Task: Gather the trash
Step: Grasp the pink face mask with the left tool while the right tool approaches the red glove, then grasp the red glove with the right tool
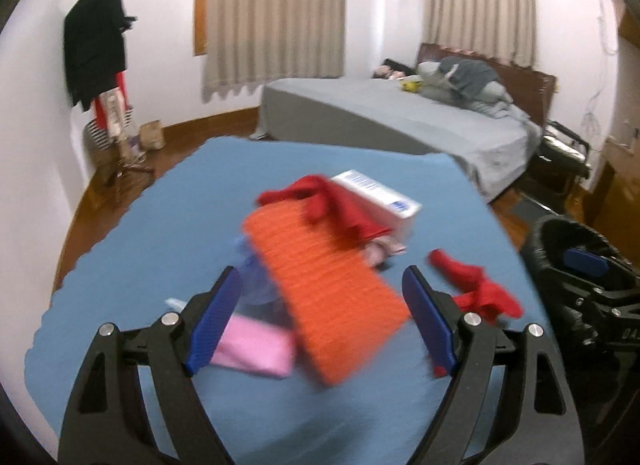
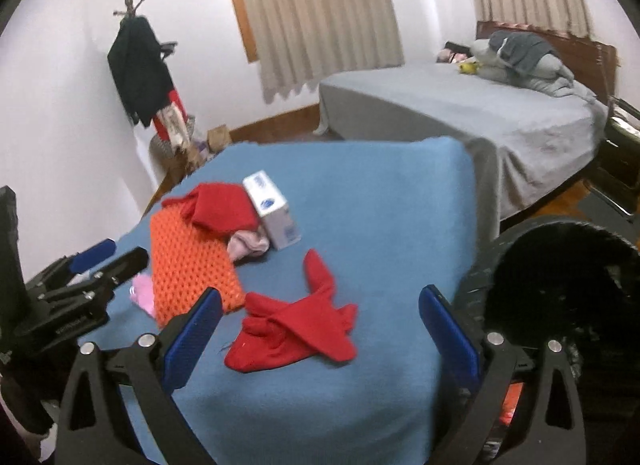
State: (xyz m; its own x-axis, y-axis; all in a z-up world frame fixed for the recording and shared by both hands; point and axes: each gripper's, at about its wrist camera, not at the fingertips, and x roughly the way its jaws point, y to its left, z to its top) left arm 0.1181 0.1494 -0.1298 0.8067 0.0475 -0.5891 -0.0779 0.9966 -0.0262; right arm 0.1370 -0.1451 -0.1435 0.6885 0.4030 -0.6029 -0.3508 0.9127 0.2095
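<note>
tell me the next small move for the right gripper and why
Probably lower the right gripper onto the loose red cloth and close on it. Its jaws stand open and empty with that cloth lying on the blue table cover directly between them, apart from the orange knit piece, and the black bin sits just to the right for a short drop.

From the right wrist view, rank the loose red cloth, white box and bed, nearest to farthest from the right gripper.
1. Loose red cloth, between the right gripper jaws.
2. White box, ahead, left.
3. Bed, far back, right.
</note>
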